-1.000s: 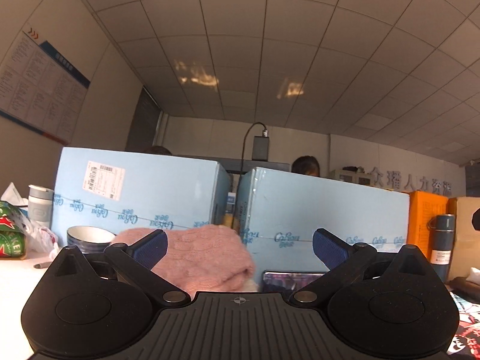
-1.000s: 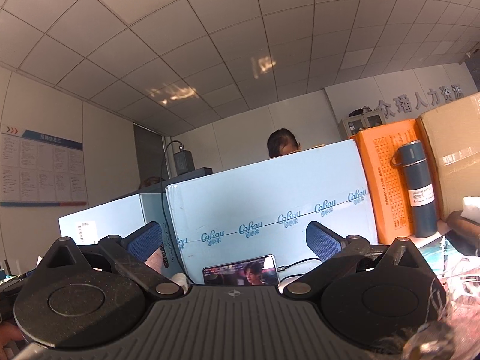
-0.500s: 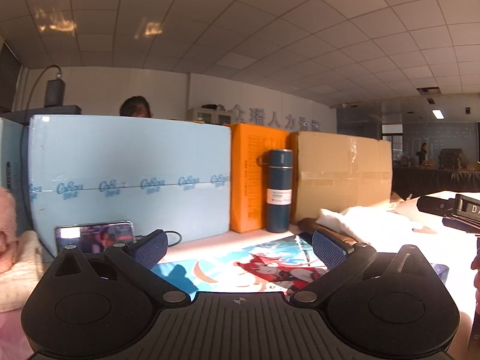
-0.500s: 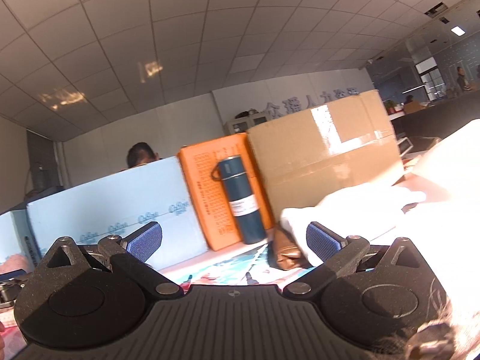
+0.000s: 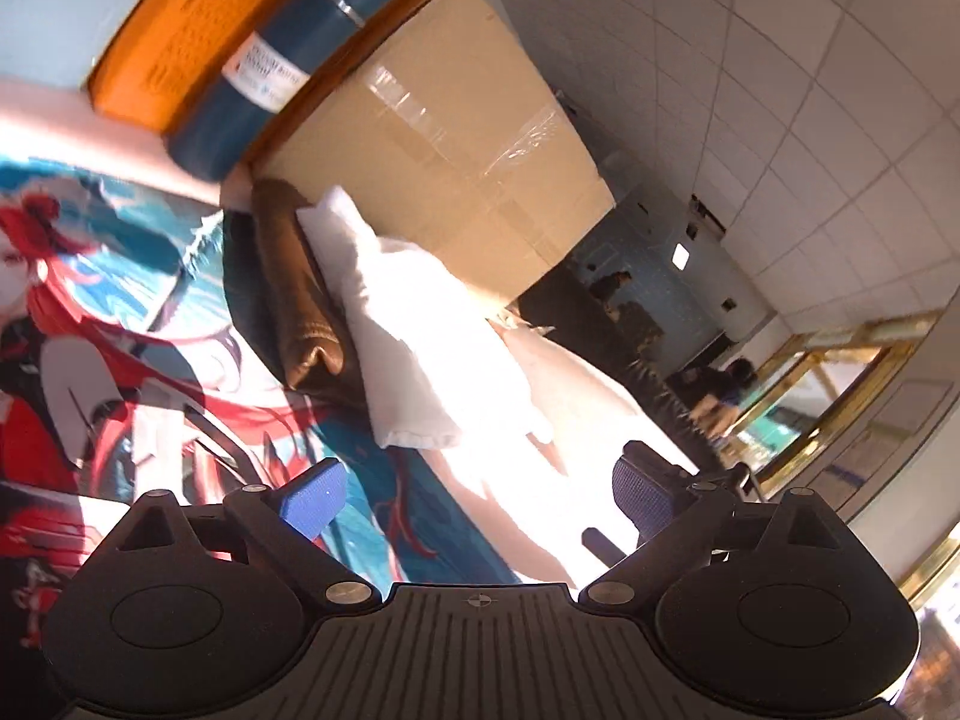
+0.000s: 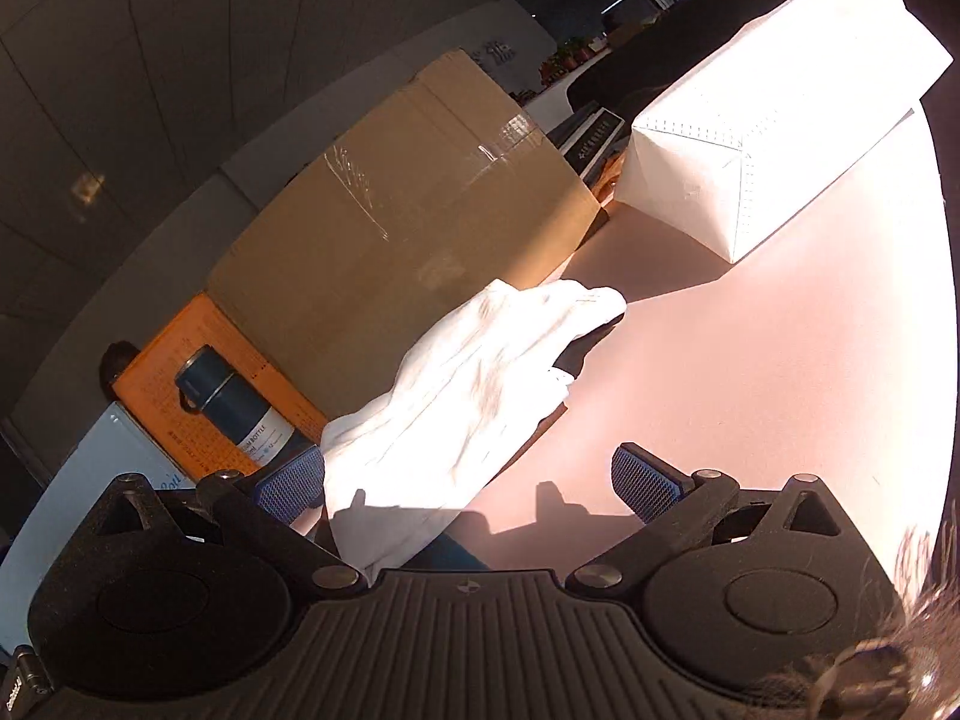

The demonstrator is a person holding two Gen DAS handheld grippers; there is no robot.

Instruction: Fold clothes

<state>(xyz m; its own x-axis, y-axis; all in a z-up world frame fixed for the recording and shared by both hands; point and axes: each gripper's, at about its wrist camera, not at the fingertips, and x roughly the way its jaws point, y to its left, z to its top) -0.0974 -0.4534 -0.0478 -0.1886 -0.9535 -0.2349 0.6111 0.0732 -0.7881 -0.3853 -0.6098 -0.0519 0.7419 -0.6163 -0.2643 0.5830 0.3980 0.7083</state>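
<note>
Sunlit bench (image 6: 780,360) — one white garment (image 6: 468,396), one flask (image 5: 270,66), two cartons; left tool (image 5: 480,498) and right tool (image 6: 474,480) both spread apart, empty.

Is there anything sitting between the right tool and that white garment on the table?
Nothing visible does. The right tool is open with the white garment lying right ahead, its near end reaching in by the left pad. The cardboard box and white bag sit beyond it.
</note>
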